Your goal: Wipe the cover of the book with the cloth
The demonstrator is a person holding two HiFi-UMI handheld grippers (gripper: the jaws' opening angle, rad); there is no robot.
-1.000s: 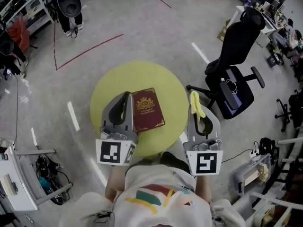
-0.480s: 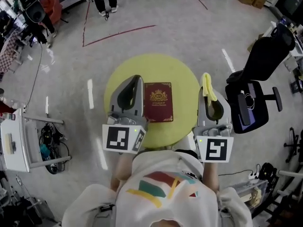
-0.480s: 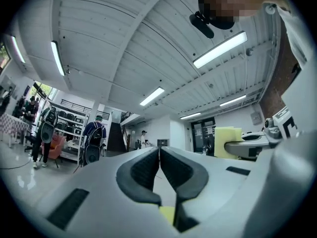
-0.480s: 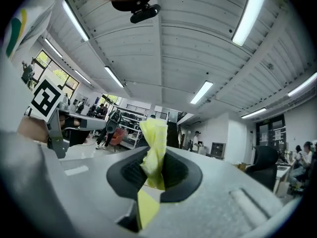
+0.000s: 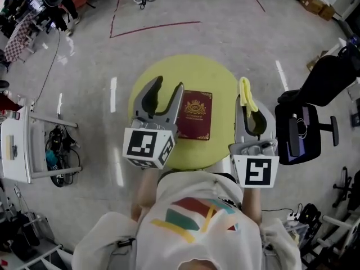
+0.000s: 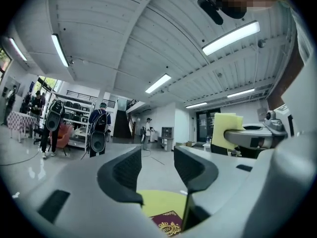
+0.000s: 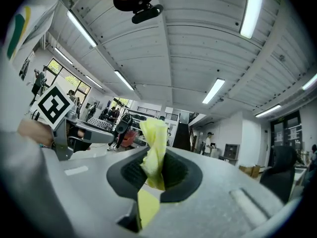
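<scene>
One dark red book (image 5: 195, 115), gold crest up, lies mid-table on one round yellow table (image 5: 214, 72); its lettering is too small to read. Your left gripper (image 5: 169, 83), jaws opening and empty, hangs over the left edge. Your right gripper (image 5: 246, 103) pinches one yellow cloth (image 5: 245, 91) at the right edge. One black office chair (image 5: 315, 111) stands beyond.

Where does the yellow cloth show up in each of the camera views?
Head view: the yellow cloth is right of centre, poking forward from the right gripper.
Left gripper view: the cloth is at the right, mid-height, standing upright.
Right gripper view: the cloth is dead centre, pinched between the jaws.
Shared landmark: the right gripper clamping it shows in all three.
</scene>
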